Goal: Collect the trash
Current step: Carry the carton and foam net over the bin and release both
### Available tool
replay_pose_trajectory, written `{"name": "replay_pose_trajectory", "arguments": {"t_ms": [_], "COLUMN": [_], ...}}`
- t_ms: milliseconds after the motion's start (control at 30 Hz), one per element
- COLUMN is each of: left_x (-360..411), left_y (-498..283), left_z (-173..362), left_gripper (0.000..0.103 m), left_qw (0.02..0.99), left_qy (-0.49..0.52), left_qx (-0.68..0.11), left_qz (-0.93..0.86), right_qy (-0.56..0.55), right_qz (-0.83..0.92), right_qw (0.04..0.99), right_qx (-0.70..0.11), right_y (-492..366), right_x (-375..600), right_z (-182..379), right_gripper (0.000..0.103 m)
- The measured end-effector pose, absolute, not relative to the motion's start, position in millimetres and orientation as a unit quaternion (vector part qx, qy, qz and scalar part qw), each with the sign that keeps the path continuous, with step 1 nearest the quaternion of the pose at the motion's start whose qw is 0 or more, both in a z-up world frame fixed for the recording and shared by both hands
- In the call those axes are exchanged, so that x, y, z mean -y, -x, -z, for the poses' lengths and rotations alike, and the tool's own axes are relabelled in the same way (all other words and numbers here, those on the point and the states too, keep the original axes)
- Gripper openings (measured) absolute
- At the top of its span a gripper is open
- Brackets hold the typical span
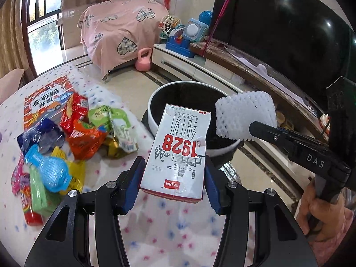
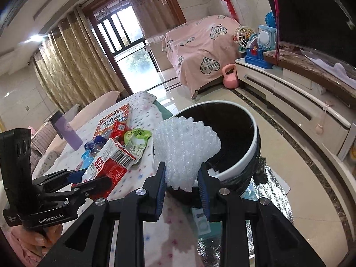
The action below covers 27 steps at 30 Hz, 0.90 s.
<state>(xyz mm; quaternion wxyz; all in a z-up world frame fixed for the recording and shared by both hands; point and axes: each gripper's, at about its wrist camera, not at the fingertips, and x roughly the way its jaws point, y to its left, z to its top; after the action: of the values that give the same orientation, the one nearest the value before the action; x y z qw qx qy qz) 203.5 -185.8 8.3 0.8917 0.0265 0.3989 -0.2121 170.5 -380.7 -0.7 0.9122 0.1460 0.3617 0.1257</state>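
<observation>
While both hands carry a load, the left tongs (image 1: 174, 175) pinch a white-and-red rectangular milk carton printed "1928" (image 1: 178, 153) between blue pads, holding it above the near edge of the desk (image 1: 155, 233), which is covered by a white cloth with pink and blue dots. The right tongs (image 2: 182, 187) pinch a white foam fruit-net sleeve (image 2: 184, 153) at its lower end; the sleeve hangs over the near rim of the round white trash bin with black liner (image 2: 249, 155).

1. Status of held items: 2 pieces are gripped and neither is released. The sleeve is above the bin opening. The carton is just short of the rim.
2. Bin: it stands on the floor, just beside the desk edge. Its contents cannot be read against the dark liner.
3. Remaining trash: a loose pile of crumpled snack wrappers in red, orange, green and yellow (image 1: 89, 131) lies farther back on the desk, with a blue plastic blister shell (image 1: 47, 169) at its near side.
4. Non-trash: a red-and-orange children's book with a car picture (image 1: 47, 101) lies beyond the pile.

Judgement: collection is at an early-to-middle stage. Most of the pile awaits pickup.
</observation>
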Motion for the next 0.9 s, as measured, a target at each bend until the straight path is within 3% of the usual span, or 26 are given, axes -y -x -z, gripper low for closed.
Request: {"name": "replay_pose_trajectory", "arguments": {"t_ms": [900], "left_x": [237], "left_y": [-278], "left_z": [10], "left_gripper": [0.055], "left_qw": [0.876], "left_qy": [-0.050], "left_qx": [-0.434], "left_qz": [0.206], "right_qy": [-0.116], "right_qz": [-0.107], "right_qw": [0.899], "right_qx": [-0.409], "right_y": [-238], "right_x": [412], "right_z": [19], "right_gripper": [0.031]}}
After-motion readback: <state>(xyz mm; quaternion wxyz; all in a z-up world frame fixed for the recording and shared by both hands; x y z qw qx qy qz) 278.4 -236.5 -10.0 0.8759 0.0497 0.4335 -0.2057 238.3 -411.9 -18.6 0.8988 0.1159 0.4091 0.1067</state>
